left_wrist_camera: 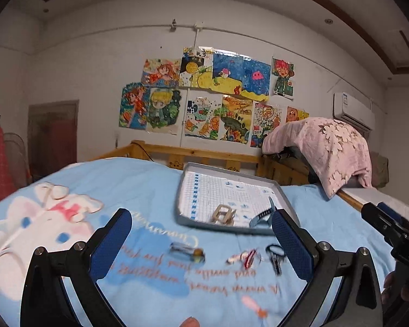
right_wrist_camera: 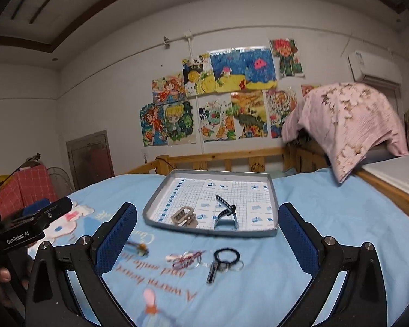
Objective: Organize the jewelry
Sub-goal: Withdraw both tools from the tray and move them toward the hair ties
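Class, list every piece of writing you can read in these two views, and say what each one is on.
"GenRobot.AI": on the left gripper.
"DAS": on the right gripper.
"A warm heart": on the blue bedsheet, seen upside down; its other lines are too blurred.
"2024": on a wall drawing, barely legible.
Tray liner print: too small.

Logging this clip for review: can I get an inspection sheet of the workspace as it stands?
Surface: blue cartoon bedsheet, lit evenly.
Job's things: grey tray holds a beige hair clip and a dark hair clip; in front of it on the sheet lie a black hair tie, a red-and-white piece and a small amber-tipped piece, blurred.
Clutter: nothing seen.
Grippers: left gripper and right gripper both open, empty.
Cables: dark cord over the wooden bed rail.
Surroundings: drawings on the wall, pink cloth, air conditioner.
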{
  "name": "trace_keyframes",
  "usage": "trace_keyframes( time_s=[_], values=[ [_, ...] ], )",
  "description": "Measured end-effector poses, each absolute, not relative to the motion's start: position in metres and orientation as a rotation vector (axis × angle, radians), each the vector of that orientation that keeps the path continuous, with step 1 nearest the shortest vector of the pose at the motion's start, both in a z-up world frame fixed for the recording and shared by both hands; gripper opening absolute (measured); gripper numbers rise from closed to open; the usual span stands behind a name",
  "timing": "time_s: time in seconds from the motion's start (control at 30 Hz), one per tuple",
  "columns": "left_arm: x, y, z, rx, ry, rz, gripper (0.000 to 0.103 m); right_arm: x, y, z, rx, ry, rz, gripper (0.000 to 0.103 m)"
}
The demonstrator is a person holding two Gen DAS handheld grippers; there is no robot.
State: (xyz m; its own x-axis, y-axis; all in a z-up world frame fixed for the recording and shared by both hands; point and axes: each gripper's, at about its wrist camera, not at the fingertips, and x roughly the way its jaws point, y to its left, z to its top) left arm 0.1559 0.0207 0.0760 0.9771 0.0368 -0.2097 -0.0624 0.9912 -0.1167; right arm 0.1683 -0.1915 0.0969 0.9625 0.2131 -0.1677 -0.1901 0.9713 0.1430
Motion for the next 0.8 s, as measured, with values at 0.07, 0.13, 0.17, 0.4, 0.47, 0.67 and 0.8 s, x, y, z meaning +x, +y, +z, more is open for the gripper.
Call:
trace_keyframes(
  time_s=[0.07,0.13,0.17,0.4,0.47,0.67,0.8],
  values=[
    [0.134,0.019,0.074,-0.105,0.196,0.053,0.103,0.142,-0.19,0.093,0.112,0.173,0.19,0.102],
    [0.113,0.015,0.071,-0.072,0.183,0.058,0.103,0.123,-0.188,0.092,0.109,0.167,0.181,0.102],
    [0.105,0.013,0.069,-0.062,0.179,0.064,0.103,0.111,-0.187,0.089,0.108,0.166,0.174,0.102],
    [0.046,0.01,0.048,-0.054,0.177,0.046,0.103,0.047,-0.187,0.064,0.127,0.199,0.134,0.102],
    [0.032,0.009,0.041,-0.046,0.171,0.05,0.103,0.033,-0.187,0.058,0.126,0.205,0.128,0.102],
    [0.004,0.005,0.026,-0.035,0.196,0.051,0.103,-0.001,-0.189,0.05,0.108,0.191,0.112,0.102],
    [-0.006,0.004,0.018,-0.029,0.209,0.053,0.103,-0.014,-0.187,0.05,0.096,0.176,0.103,0.102]
  ],
)
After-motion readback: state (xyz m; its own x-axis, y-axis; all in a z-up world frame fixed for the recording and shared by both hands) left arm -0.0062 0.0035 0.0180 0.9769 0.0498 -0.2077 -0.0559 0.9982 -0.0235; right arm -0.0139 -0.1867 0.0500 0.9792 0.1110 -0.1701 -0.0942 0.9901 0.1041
